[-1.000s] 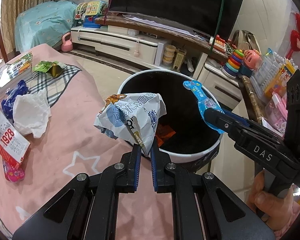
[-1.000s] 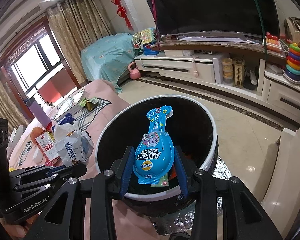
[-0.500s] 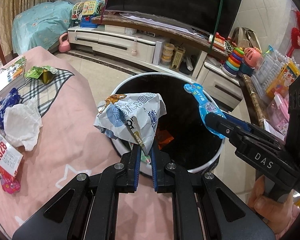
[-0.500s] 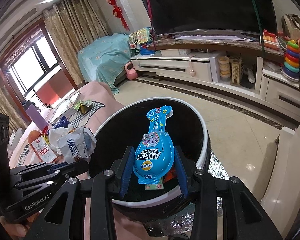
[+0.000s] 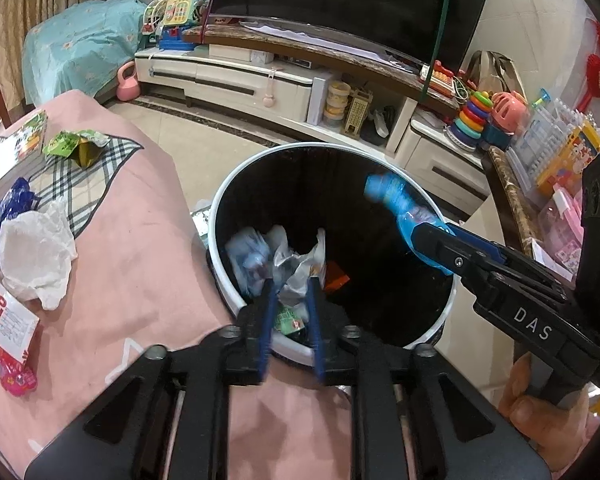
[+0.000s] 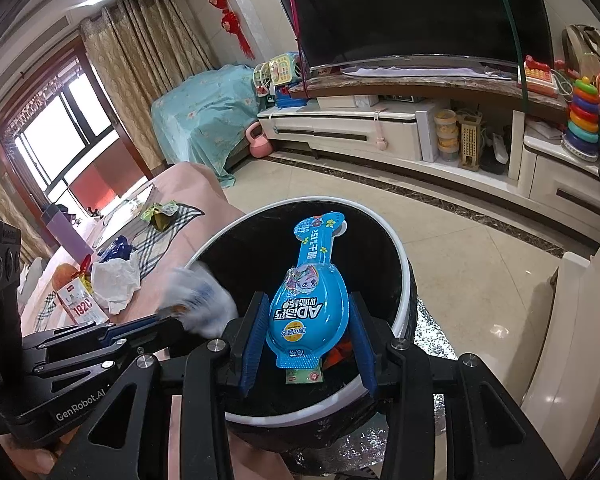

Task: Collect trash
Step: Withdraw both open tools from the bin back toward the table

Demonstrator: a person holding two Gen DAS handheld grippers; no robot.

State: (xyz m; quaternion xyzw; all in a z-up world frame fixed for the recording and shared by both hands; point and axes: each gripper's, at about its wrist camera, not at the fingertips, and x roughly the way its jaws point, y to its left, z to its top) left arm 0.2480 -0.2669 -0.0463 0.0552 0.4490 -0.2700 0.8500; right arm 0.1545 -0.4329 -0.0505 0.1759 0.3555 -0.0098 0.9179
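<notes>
From the left wrist view, the left gripper hangs over the near rim of the black trash bin with its jaws opening; a blurred white-and-blue snack bag sits inside the bin mouth just ahead of the blue pads, and whether it touches them cannot be told. An orange wrapper lies deeper in the bin. At right, the right gripper reaches over the bin with the blue bottle-shaped package between its jaws. On the pink bedcover to the left lie a crumpled white tissue, a blue wrapper, a green packet and a red-and-white carton. From the right wrist view, the right gripper has its jaws opening, the blue package upright between the pads above the bin; contact with the pads is not clear. The left gripper enters from the left, the blurred bag at its tip beside the bin rim.
</notes>
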